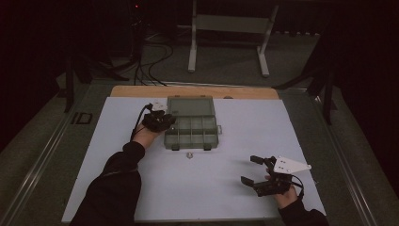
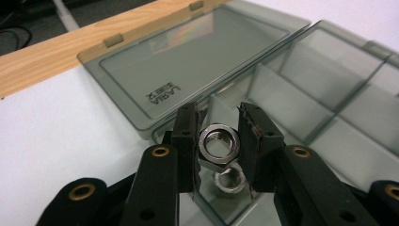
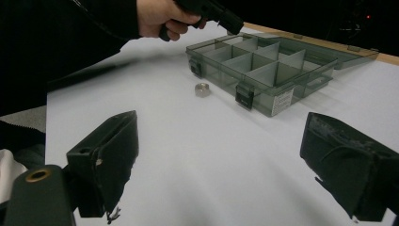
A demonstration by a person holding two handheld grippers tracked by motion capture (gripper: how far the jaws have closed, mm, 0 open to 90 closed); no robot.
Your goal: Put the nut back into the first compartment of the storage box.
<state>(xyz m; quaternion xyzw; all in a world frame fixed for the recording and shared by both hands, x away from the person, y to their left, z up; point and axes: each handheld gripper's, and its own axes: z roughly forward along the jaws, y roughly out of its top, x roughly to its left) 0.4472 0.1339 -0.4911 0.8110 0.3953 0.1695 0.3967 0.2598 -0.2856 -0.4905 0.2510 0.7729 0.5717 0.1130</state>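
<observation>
So the left gripper (image 2: 218, 141) is pinching a steel hex nut (image 2: 219, 142) between its jaws, right over a compartment at the box's 9 o'clock edge, and a second nut (image 2: 229, 181) already sits in the bottom of that compartment. The smoky compartment box (image 1: 191, 130) is mid-board with its lid (image 2: 188, 61) flopped open toward 12 o'clock. One loose nut (image 3: 202, 89) lies on the white board (image 1: 211, 188) just off the latches at 6. Right gripper (image 1: 253, 170) sits way off at 4 o'clock, jaws spread wide, nothing in them.
</observation>
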